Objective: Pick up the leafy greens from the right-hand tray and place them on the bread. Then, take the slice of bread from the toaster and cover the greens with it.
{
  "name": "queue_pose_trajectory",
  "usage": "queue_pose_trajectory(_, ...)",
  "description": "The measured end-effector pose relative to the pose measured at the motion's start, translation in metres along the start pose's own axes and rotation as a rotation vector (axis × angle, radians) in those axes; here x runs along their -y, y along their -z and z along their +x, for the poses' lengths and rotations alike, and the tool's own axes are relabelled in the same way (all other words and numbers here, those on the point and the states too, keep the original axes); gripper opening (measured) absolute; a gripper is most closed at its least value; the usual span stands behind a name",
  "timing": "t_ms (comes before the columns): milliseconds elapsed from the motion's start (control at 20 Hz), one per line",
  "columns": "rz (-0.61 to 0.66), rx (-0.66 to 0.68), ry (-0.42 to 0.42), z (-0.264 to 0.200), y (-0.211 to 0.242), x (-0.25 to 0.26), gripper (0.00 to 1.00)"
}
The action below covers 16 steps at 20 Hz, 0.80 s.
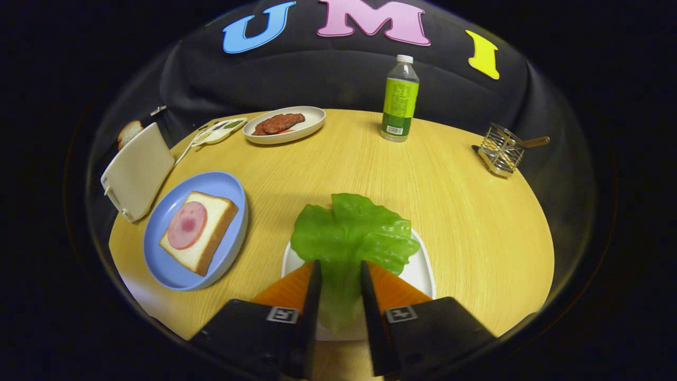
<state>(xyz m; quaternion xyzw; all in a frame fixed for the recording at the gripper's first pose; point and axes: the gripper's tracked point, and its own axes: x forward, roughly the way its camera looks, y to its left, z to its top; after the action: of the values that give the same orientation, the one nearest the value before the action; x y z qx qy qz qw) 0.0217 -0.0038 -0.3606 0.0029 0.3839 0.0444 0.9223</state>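
Observation:
A green lettuce leaf [351, 233] lies over the white tray [423, 270] just ahead of me, and its stem runs back between my fingers. My gripper [339, 267] is shut on that stem, with both fingers pressing its sides. To the left, a blue plate [232, 190] carries a slice of bread [211, 233] topped with a round of ham [186, 225]. Beyond the plate, at the table's left edge, stands a white toaster [138, 169] with a slice of bread [129, 132] sticking out of its top.
At the far side of the round wooden table stand a green-labelled bottle [400, 100] and an oval plate [312, 124] with a piece of meat. A small condiment tray [219, 131] lies beside that plate. A wire rack [500, 151] with a wooden handle sits far right.

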Motion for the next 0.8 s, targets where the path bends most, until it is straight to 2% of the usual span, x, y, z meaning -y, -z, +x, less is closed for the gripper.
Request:
queue_pose_trajectory(50, -0.008, -0.004, -0.004, -0.001, 0.001, 0.0, 0.36)
queue_pose_trajectory(150, 0.001, -0.008, -0.021, 0.0, 0.0, 0.0, 0.36)
queue_pose_trajectory(200, 0.006, -0.008, -0.026, 0.002, -0.001, -0.001, 0.1)
queue_pose_trajectory(350, -0.02, -0.026, -0.063, -0.001, -0.001, -0.002, 0.08)
queue_pose_trajectory(500, 0.036, -0.06, -0.088, -0.003, -0.004, 0.0, 0.06)
queue_pose_trajectory(800, 0.031, -0.009, -0.046, -0.039, -0.044, 0.001, 0.06)
